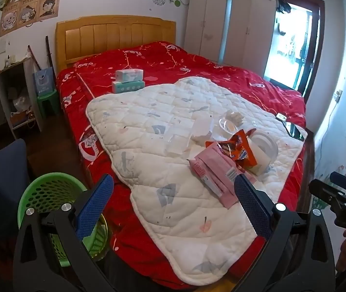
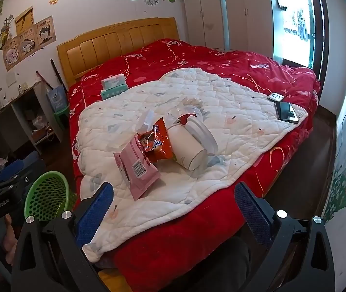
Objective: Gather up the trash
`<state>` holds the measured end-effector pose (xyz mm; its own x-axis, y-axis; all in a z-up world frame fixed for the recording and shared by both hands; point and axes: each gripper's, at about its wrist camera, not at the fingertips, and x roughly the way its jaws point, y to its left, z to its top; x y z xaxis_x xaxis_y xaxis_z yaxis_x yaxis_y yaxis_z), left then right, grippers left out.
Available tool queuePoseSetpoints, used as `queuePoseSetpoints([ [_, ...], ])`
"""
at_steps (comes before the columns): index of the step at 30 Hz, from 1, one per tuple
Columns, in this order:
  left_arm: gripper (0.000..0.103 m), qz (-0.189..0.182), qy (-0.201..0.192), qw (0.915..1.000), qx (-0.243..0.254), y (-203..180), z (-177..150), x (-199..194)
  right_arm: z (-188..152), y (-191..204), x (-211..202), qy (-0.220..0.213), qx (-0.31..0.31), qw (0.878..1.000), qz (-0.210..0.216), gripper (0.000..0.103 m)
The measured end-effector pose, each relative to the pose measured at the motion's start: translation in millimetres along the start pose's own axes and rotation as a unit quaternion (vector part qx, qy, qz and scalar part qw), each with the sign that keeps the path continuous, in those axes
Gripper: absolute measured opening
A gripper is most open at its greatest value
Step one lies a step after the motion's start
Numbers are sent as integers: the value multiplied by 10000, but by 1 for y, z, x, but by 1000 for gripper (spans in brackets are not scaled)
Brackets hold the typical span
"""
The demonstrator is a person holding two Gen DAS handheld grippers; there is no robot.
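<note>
A red-covered bed (image 2: 221,56) is filling the room, with a white quilted pad (image 2: 221,102) lying across its near end. Beside the bed on the floor, a green perforated basket (image 2: 47,194) is standing, apparently waiting for the rubbish.

The trash is sitting clustered on the pad: a white paper cup (image 2: 187,146) lying on its side, an orange snack wrapper (image 2: 158,146) leaning against it, a pink packet (image 2: 136,170) nearest the edge, and clear plastic pieces (image 1: 226,124) behind (a phone (image 2: 287,113) is lying well apart, and is probably not rubbish).

The left gripper (image 1: 174,204) and right gripper (image 2: 174,204) are both hovering short of the bed, jaws spread wide and holding nothing.

The pink packet is looking like the sensible first pick: approaching low, pinching its raised edge rather than the pad beneath.
</note>
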<state>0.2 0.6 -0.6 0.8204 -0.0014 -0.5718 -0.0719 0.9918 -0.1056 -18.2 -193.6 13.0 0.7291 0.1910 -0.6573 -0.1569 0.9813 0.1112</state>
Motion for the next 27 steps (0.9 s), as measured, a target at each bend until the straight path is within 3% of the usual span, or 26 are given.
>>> queuePoseSetpoints([
  [8, 98, -59, 77, 9999, -46, -7, -11, 7, 0, -1, 2, 27, 15, 10000, 9, 97],
  [16, 98, -81, 238, 9995, -182, 1, 1, 13, 0, -5, 10, 79, 29, 10000, 21, 97],
  [27, 98, -78, 133, 9998, -146, 1, 3, 22, 2, -6, 18, 115, -28, 9999, 11, 97],
])
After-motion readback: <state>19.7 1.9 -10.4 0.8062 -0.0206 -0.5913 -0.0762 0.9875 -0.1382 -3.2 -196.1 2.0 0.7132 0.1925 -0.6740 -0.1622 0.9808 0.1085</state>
